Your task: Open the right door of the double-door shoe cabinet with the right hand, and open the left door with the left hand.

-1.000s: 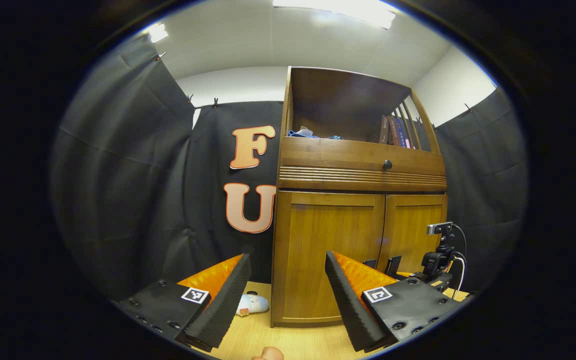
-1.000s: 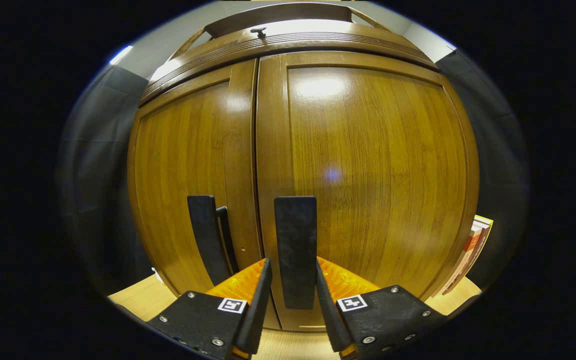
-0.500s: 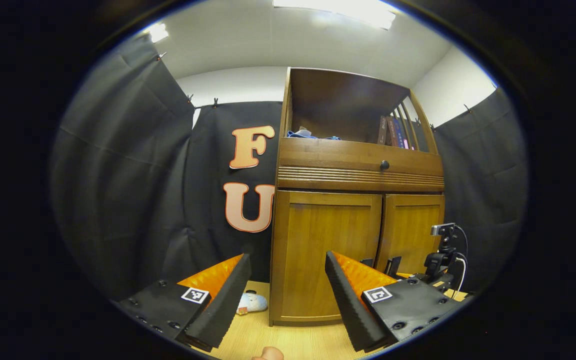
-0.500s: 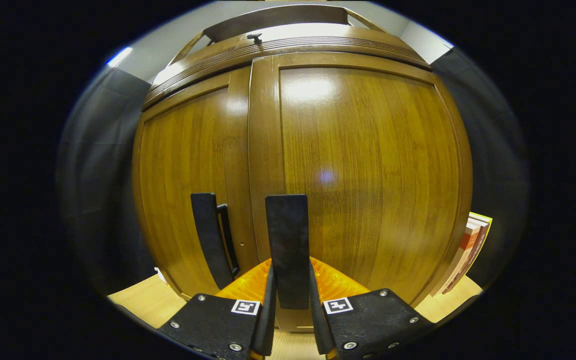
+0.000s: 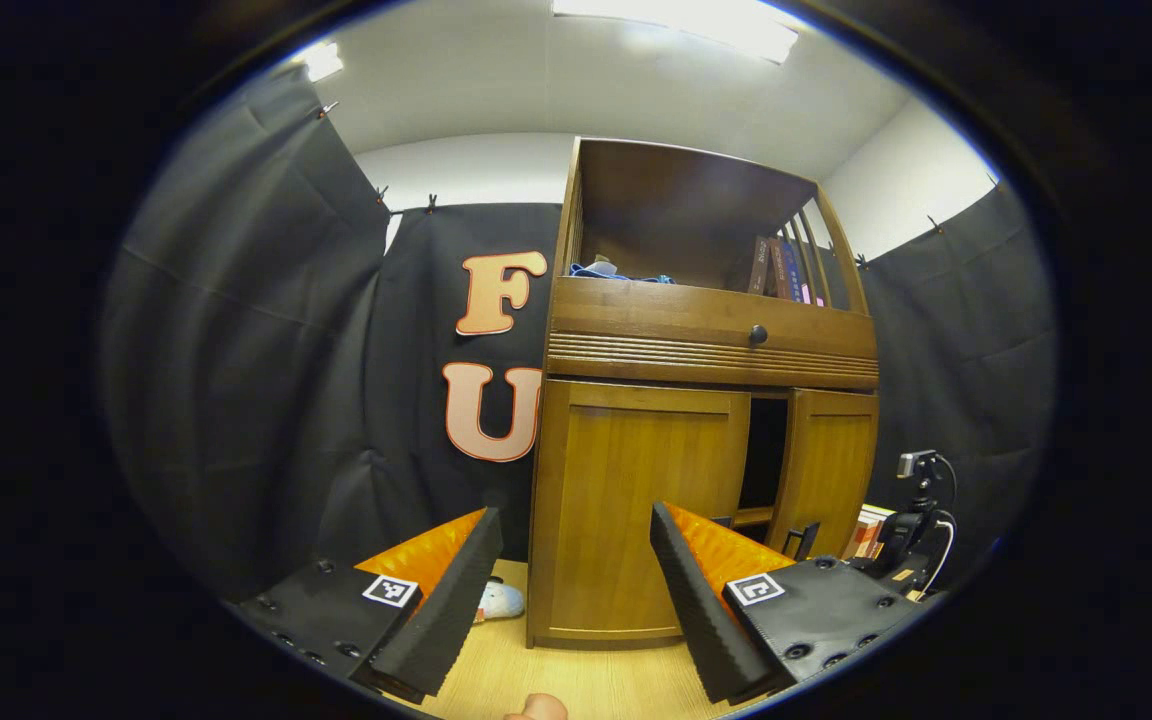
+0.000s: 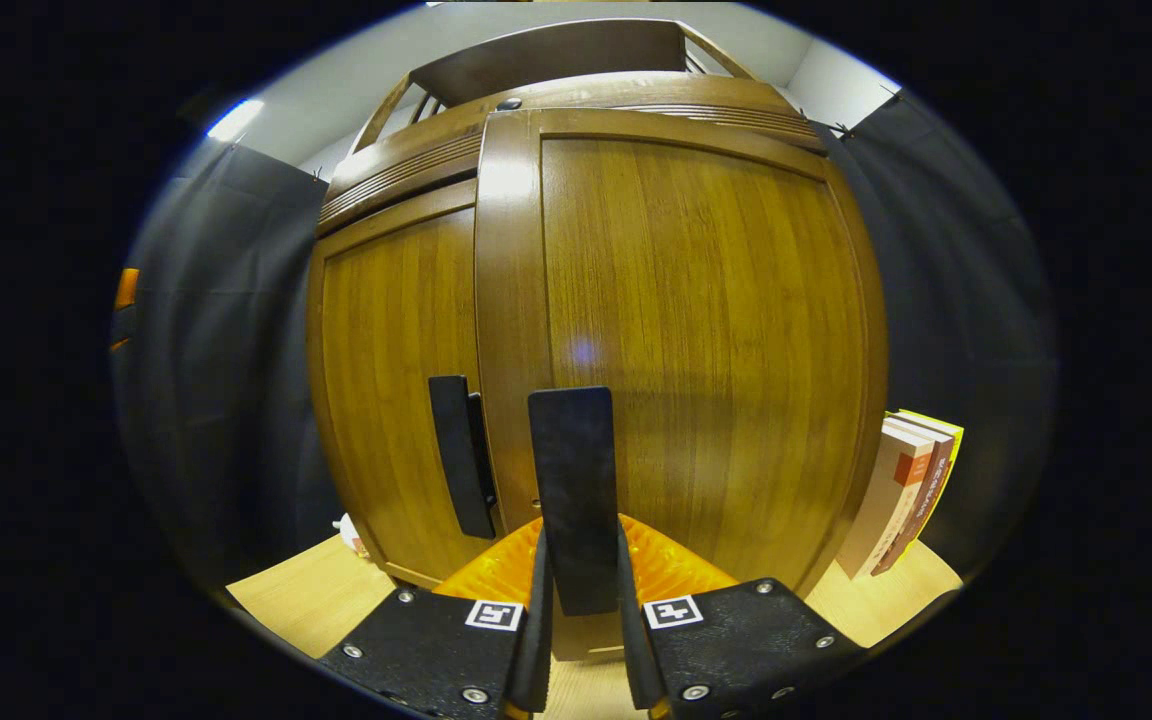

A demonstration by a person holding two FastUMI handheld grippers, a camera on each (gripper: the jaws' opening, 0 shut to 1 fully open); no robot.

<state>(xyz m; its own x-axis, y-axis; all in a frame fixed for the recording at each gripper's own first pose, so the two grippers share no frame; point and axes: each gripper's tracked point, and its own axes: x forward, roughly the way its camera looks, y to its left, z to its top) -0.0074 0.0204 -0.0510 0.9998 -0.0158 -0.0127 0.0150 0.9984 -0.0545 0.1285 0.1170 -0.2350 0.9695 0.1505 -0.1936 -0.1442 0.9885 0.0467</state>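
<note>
Now the right gripper's [image 6: 581, 640] jaws clamp the right door handle [image 6: 573, 495].

My right claw [image 6: 579, 625]: fingers closed hard onto the flat upright handle [image 6: 572, 495], one on each side. My left claw [image 5: 576, 590]: fingers spread wide, gripping nothing, held level and pointing forward, well back.

Books [image 6: 904, 490] — slipper [image 5: 502, 599] on floor

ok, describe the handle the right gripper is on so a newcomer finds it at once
Start at the wooden cabinet, lower half, two doors. The right door stands ajar; its handle is the upright black bar pinched in the right gripper, unlike the free handle on the left door.
</note>
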